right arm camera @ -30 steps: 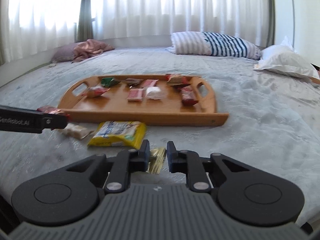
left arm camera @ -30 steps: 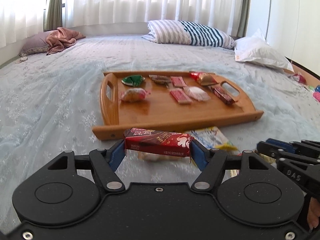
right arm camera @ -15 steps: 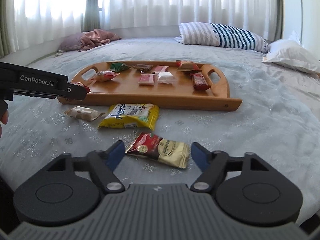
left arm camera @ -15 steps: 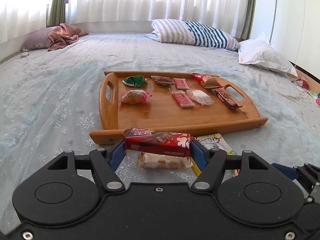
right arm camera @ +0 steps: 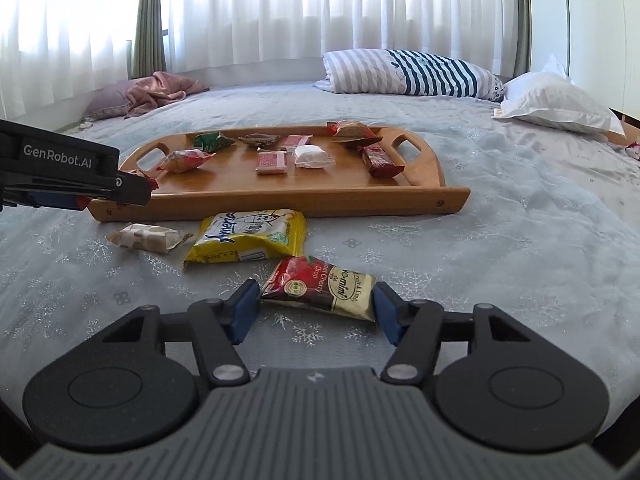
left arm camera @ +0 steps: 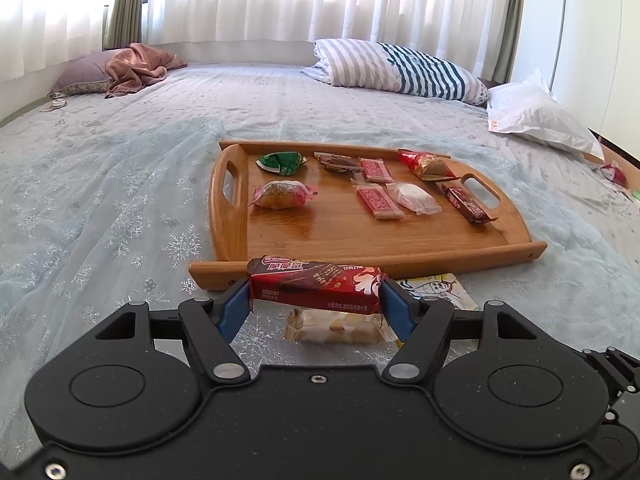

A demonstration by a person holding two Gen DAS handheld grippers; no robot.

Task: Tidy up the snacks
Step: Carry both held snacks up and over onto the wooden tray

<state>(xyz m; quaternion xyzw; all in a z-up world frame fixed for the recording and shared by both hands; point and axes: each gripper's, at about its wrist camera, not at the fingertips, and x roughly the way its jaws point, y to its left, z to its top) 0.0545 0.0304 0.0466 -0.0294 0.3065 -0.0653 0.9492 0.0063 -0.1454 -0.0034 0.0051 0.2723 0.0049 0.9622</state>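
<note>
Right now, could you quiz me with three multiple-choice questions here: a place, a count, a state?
1. Relative to the wooden tray, where is the yellow packet?
A) inside it B) on the bed before it C) behind it
2. How many snacks lie on the tray?
A) three B) fourteen C) eight
3. The left hand-held gripper is:
A) shut on a red wafer bar B) empty C) out of view
Answers: B, it lies on the bed before the near rim; C, eight wrappers show on the wood; A, its pads press the bar's ends.
</note>
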